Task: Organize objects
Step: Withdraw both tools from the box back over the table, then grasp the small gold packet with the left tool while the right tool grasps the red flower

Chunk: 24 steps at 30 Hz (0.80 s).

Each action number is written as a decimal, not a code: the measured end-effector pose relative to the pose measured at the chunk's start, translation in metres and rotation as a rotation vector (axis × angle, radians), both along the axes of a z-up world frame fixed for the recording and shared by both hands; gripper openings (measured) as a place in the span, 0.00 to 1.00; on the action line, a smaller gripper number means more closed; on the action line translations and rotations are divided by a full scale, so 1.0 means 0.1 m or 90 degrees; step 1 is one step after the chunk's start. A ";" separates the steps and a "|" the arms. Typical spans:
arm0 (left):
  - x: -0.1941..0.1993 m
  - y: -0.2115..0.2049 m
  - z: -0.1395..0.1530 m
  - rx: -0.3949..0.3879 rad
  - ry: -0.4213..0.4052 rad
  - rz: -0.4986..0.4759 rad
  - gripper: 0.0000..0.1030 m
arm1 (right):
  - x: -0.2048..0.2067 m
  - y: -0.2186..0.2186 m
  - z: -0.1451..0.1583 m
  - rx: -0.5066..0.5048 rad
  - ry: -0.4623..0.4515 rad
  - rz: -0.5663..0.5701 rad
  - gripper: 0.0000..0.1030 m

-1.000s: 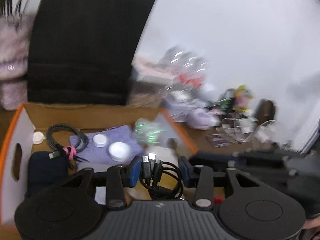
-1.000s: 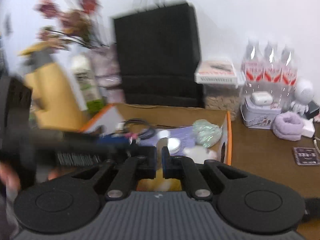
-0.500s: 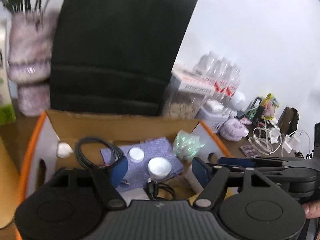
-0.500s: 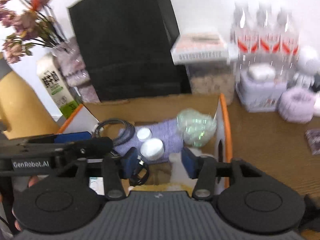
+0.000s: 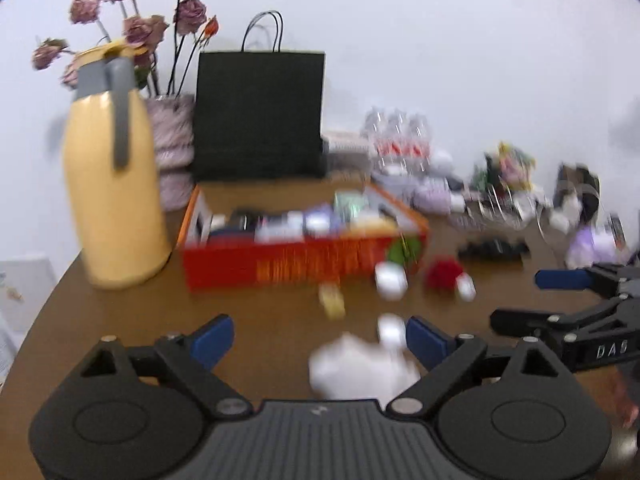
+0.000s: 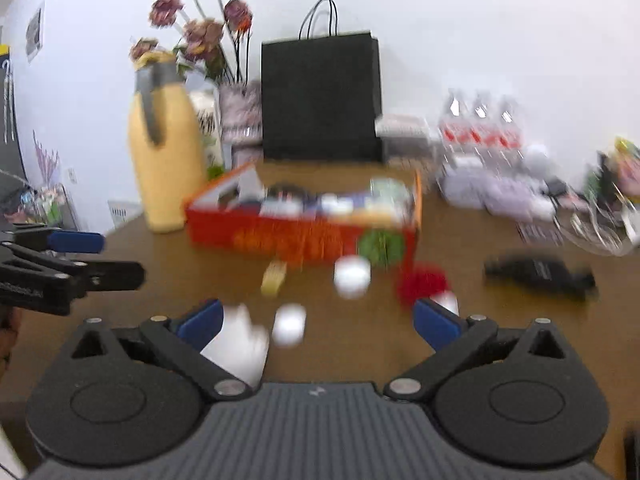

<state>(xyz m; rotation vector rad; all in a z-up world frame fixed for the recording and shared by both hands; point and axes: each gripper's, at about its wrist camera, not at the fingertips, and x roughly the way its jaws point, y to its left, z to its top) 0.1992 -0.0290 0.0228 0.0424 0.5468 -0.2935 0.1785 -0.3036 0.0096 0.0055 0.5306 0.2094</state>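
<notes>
Left wrist view: the left gripper (image 5: 318, 338), jaws just spread and released, hovers over crumpled white paper (image 5: 360, 368) near the orange box (image 5: 296, 264) on the counter (image 5: 240, 312)

Right wrist view: the right gripper (image 6: 316, 322), likewise just opened and empty, faces a white jar (image 6: 352, 274); likely between placements, next pick a loose item

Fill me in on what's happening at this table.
A person is tidying small things into the orange box with a hand-held tool in each hand. Both tools are empty now: the left tool and right tool have just been opening, nothing between the jaws. Loose items remain on the brown table: a crumpled white tissue, a white jar and a red thing.
</notes>
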 end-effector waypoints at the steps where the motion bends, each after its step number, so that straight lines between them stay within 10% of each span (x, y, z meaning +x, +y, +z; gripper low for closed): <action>1: -0.20 0.04 -0.06 0.014 0.006 -0.011 0.91 | -0.17 -0.01 -0.05 -0.004 0.007 -0.002 1.00; 4: -0.66 0.21 -0.15 0.057 0.020 -0.029 0.91 | -0.72 -0.11 -0.19 -0.021 0.044 -0.002 1.00; 11: -0.81 0.56 -0.06 0.044 0.017 0.149 0.89 | -1.10 -0.34 -0.17 -0.023 0.082 -0.043 1.00; 24: 0.26 0.04 -0.09 0.017 0.005 0.037 0.82 | -0.07 -0.56 -0.15 0.001 0.017 -0.070 1.00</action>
